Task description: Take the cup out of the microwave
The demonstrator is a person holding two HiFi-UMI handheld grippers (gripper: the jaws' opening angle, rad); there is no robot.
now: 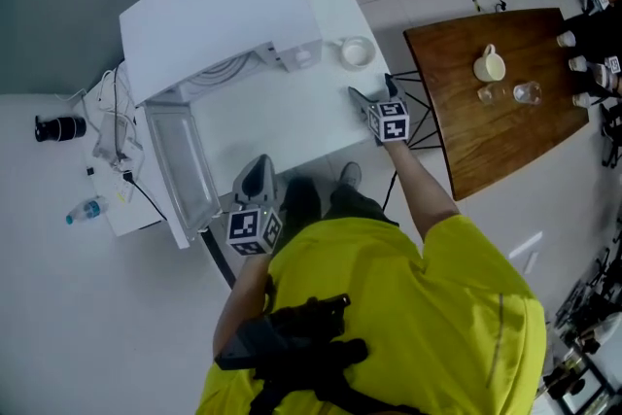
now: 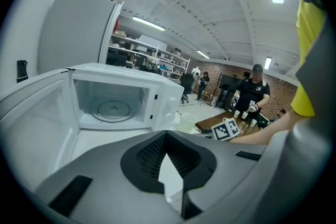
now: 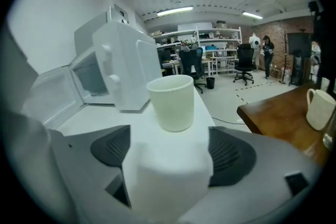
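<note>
Yellow shirt (image 1: 418, 306) fills the bottom of the head view, w/ black strapped gear (image 1: 301, 345) on the chest. L gripper (image 1: 258, 180) sits low at the near edge of the white table (image 1: 282, 126). In the left gripper view, L gripper (image 2: 167, 136) has its jaws pressed together at the tips, nothing btwn them. Straight ahead of it is the white microwave (image 2: 157, 97), w/ the door (image 2: 31, 113) swung open to the gripper's left. A glass turntable (image 2: 113, 110) shows inside the cavity.

R gripper (image 1: 374, 92) reaches further over the table, to the right of the microwave (image 1: 224, 15). In the right gripper view, R gripper (image 3: 170, 149) has its jaws spread wide. The cup (image 3: 170, 102) is out of the microwave: a pale, handle-less cup standing upright on the table a little beyond the jaw tips, in line w/ the gap. Neither pad touches it. In the head view the cup (image 1: 357, 51) is near the microwave's front right corner, apart from the gripper.

To R gripper's right is a wooden table (image 1: 486, 146) w/ a handled mug (image 1: 489, 65) and two small glasses (image 1: 526, 93). Well off to L gripper's left, a plastic bottle (image 1: 86, 209) lies on the floor.
</note>
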